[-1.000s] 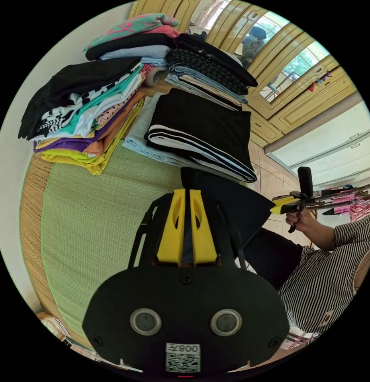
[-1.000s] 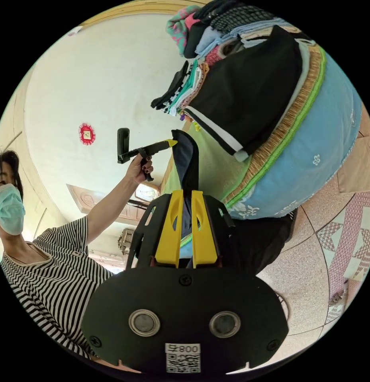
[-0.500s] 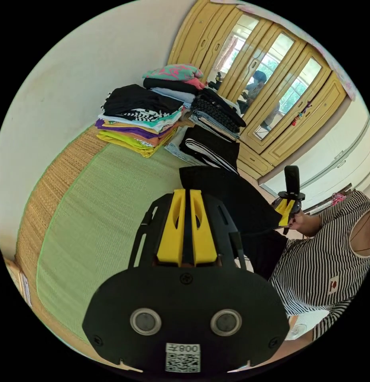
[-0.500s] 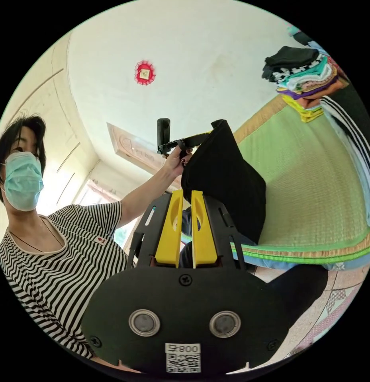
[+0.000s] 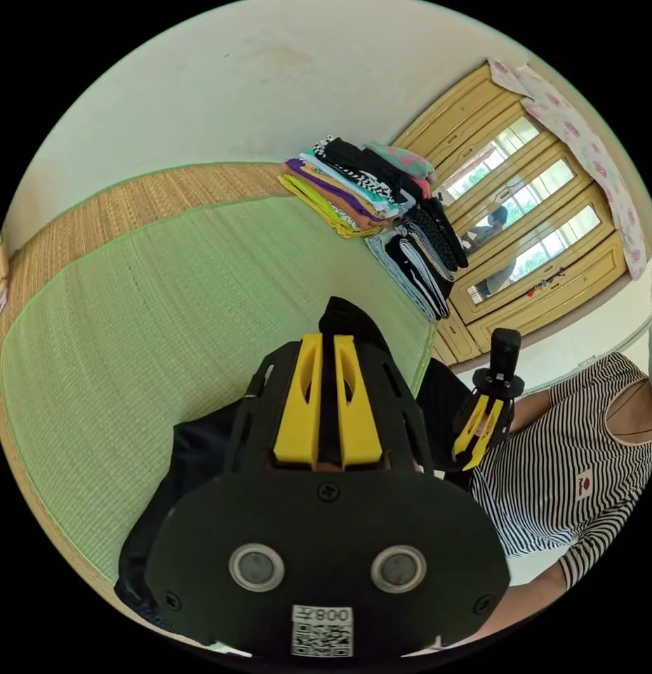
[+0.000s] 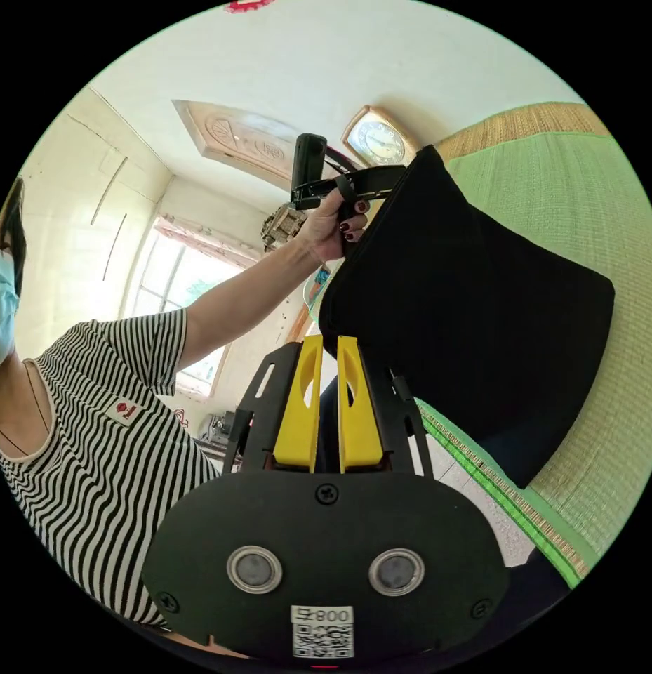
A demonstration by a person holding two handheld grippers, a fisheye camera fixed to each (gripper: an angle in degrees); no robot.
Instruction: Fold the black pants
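A person in a striped top (image 6: pixel 94 435) holds the black pants (image 6: pixel 466 309) up over a green mat (image 5: pixel 164 281), one gripper in each hand. The left gripper (image 5: pixel 328 344) has its yellow jaws pressed together on an edge of the pants. The right gripper (image 6: pixel 328 344) likewise pinches dark cloth between nearly closed jaws. The pants hang between the two, the lower part draping onto the mat's near edge. Folded clothes (image 5: pixel 382 203) are stacked at the mat's far end, near a wooden wardrobe (image 5: pixel 522 232).
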